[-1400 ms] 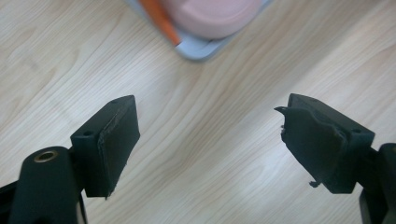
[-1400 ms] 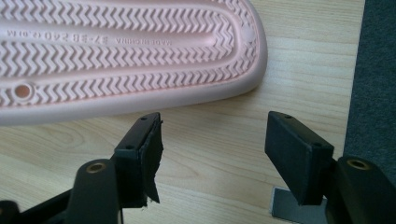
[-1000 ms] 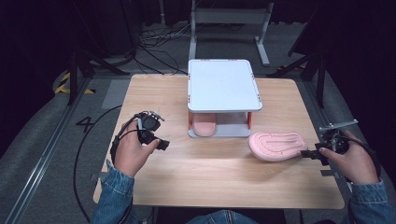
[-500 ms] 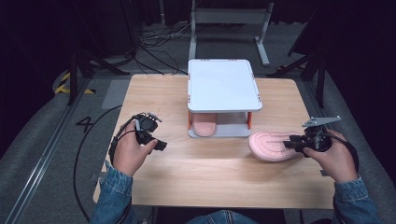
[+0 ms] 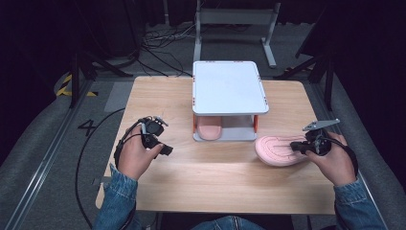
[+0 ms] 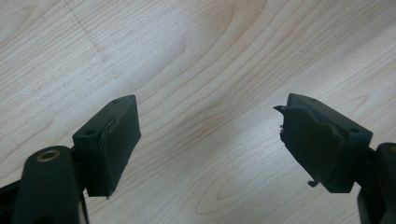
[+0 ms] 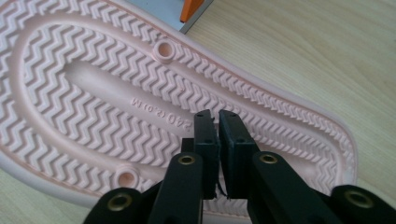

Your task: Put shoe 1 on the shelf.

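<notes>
A pink slipper [image 5: 280, 149] lies sole up on the wooden table [image 5: 215, 187], right of a white shelf stand [image 5: 228, 86]. My right gripper [image 5: 293, 147] sits over its heel end. In the right gripper view the jaws [image 7: 218, 114] have just been closing and now stand together above the zigzag sole [image 7: 116, 88], with nothing visible between them. A second pink slipper [image 5: 209, 128] rests under the stand's top. My left gripper [image 5: 167, 149] hovers at the left of the table; its pads [image 6: 119, 140] are wide apart over bare wood.
The stand has orange posts [image 7: 191, 8] and sits at the table's far middle. Cables [image 5: 88, 163] trail off the left edge onto the floor. A metal frame [image 5: 234, 19] stands beyond the table.
The right hand has slid left onto the slipper's heel end and its jaws have come together. The left hand has kept still.
</notes>
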A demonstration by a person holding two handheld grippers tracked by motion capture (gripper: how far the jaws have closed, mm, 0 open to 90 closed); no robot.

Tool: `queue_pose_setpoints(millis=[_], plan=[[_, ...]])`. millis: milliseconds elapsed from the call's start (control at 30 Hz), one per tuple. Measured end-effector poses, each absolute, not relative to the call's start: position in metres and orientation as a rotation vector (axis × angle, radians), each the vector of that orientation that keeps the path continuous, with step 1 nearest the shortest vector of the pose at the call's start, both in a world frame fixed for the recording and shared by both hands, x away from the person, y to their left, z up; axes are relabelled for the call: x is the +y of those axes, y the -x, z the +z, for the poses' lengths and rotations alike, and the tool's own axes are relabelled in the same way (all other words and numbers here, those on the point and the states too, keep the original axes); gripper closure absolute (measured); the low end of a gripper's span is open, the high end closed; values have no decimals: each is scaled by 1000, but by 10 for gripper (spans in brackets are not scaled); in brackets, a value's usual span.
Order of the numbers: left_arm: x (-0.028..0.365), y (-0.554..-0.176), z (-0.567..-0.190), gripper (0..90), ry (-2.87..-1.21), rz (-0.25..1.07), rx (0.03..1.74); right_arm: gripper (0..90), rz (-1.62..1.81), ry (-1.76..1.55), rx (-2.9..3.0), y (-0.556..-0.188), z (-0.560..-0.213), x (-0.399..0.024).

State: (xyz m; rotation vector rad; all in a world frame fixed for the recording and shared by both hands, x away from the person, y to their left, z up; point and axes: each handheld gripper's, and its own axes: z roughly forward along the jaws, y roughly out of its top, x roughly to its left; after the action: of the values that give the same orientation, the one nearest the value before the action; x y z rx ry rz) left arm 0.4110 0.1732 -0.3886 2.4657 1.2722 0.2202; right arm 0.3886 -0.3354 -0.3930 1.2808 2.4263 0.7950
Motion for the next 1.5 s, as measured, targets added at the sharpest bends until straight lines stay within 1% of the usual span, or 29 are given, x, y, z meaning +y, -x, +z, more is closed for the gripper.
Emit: queue_pose_setpoints(millis=[33,300,567,800,967,1167,1300,1400,1500], plan=[[173,-412,-389,200,-2467,219,1269,900,790,-1293,2432,-387,-393,-335],[164,-424,-389,200,-2471,194,1240,900,752,-1364,2452,-369,-393,-341],[147,-439,-388,200,-2490,173,1175,900,646,-1425,2492,-346,-402,-346],[138,-446,-389,200,-2504,160,1150,900,573,-1484,2553,-334,-410,-347],[138,-445,-391,200,-2507,154,1159,900,604,-1492,2555,-338,-410,-349],[143,-443,-392,200,-2500,154,1173,900,678,-1367,2418,-351,-412,-343],[147,-442,-393,200,-2496,157,1189,899,779,-1358,2371,-357,-412,-343],[148,-441,-393,200,-2494,152,1193,882,743,-1368,2382,-357,-412,-344],[149,-441,-393,200,-2490,152,1196,883,691,-1402,2411,-355,-412,-347]])
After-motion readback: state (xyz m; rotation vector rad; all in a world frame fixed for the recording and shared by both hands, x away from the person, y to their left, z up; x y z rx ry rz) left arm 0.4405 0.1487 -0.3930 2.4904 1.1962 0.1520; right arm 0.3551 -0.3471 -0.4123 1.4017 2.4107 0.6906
